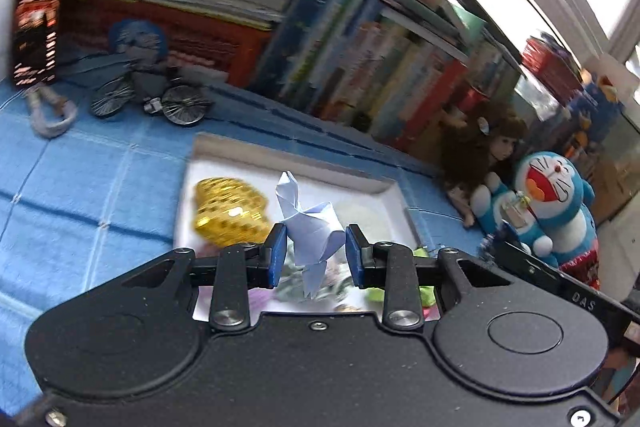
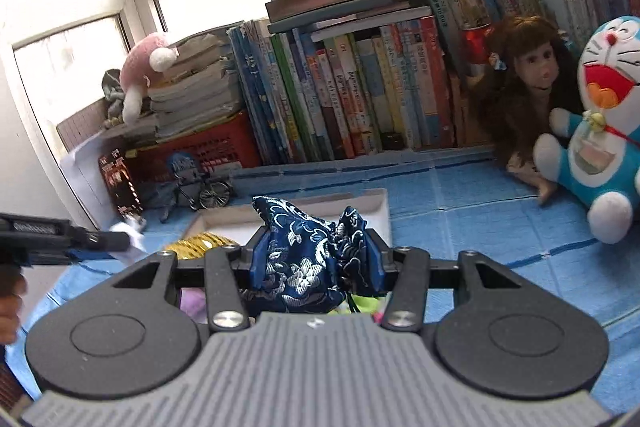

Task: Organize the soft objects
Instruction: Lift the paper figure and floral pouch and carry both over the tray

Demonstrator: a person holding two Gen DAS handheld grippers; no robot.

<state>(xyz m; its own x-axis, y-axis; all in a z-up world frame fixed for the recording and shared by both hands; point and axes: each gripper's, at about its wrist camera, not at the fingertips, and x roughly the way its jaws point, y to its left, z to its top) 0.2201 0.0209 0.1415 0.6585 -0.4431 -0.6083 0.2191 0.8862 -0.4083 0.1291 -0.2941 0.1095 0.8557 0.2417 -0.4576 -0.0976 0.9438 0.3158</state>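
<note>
**Gripping paper and pouch over the white tray**

Left gripper [image 1: 316,253]: blue-padded fingers [image 1: 277,254] clamped on a pale lilac folded-paper origami figure [image 1: 306,223], which stands upright between them, its point rising past the fingertips and its tail hanging below.

Beyond the left fingers: shallow white cardboard tray [image 1: 384,193] on a blue quilted desk cover [image 1: 92,183]. Shiny gold mesh bundle [image 1: 230,213] lies in the tray, just left of the left finger. Green and pink soft scraps show under the fingers, too blurred to name.

Right gripper [image 2: 316,259]: fingers closed on a navy brocade drawstring pouch with silver floral pattern [image 2: 304,255]; the fabric bulges above and below them, hiding the pads.

Past the right fingers: same tray rim [image 2: 372,201]. Far right of them, blue-and-white cat plush [image 2: 600,131] beside a brown-haired doll [image 2: 524,87], against a row of upright books [image 2: 352,91].
</note>
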